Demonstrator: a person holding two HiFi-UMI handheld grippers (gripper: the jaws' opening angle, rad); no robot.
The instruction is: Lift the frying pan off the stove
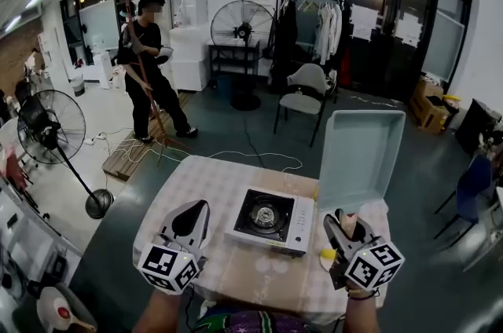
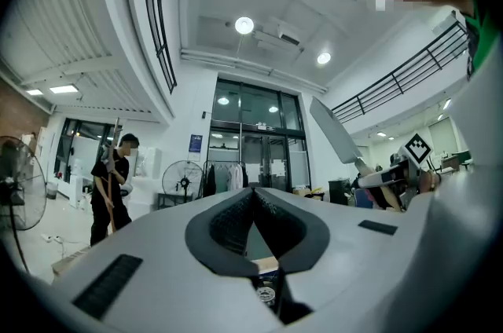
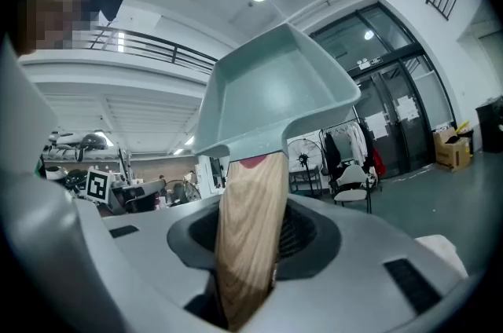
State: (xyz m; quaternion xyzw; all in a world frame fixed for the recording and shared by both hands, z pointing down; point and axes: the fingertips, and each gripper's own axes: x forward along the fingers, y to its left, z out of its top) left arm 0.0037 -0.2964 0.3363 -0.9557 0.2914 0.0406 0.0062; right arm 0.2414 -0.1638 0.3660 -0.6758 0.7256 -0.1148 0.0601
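Note:
A pale teal rectangular frying pan (image 1: 361,155) hangs in the air above the table's right side, tipped up on its edge, well off the stove (image 1: 267,220). My right gripper (image 1: 346,223) is shut on its wooden handle (image 3: 250,229), and the pan (image 3: 271,100) rises just beyond the jaws. The silver single-burner stove has a bare black burner (image 1: 264,214). My left gripper (image 1: 191,215) hovers left of the stove, jaws together with nothing between them. In the left gripper view, the left gripper (image 2: 253,196) points over the stove, with the pan (image 2: 334,131) at upper right.
The stove sits on a table with a checked cloth (image 1: 204,182). A small yellow thing (image 1: 326,254) lies by the right gripper. Beyond the table stand a grey chair (image 1: 305,97), two floor fans (image 1: 242,23) (image 1: 53,127) and a person (image 1: 149,64) holding a long stick.

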